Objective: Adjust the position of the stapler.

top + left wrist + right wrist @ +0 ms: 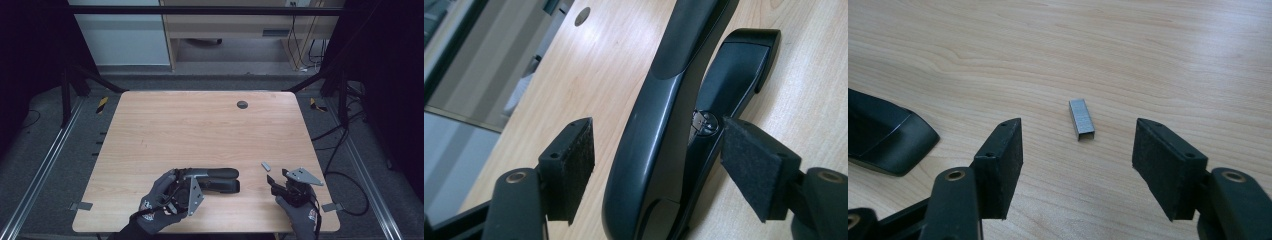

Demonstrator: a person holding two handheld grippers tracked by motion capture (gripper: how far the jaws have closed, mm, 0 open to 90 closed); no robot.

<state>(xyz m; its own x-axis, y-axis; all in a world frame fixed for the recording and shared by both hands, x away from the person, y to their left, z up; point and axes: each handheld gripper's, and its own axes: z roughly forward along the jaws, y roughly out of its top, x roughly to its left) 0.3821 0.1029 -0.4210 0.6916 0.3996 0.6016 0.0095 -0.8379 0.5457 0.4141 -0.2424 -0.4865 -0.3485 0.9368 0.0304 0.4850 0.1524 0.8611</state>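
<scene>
The wooden table (200,130) carries everything in play, with a small round grommet hole (242,104) near its far edge. Toward my near edge, left of centre, lies the black stapler (216,179), on its base with its long arm pointing to my right; in the left gripper view its arm (659,115) appears raised off the base (734,85), so I judge the stapler to be opened or at least ajar, though I cannot tell how far. My left gripper (186,189) sits at the stapler's rear end: its jaws stand wide apart, one pad (576,167) clear of the arm on one side, the other pad (754,167) just beside the base near the hinge pin, and neither clamps anything. My right gripper (278,184) hovers near the table's right front, jaws likewise wide open and holding nothing. Between and just beyond those jaws lies the strip of staples (1081,118), a short silver block flat on the wood, well apart from the stapler's front end (883,140). As I judge it, the loading is barely begun: the stapler is braced for holding but not gripped, the staples are framed but not picked up, and lifting, carrying and seating them in the magazine all remain.
</scene>
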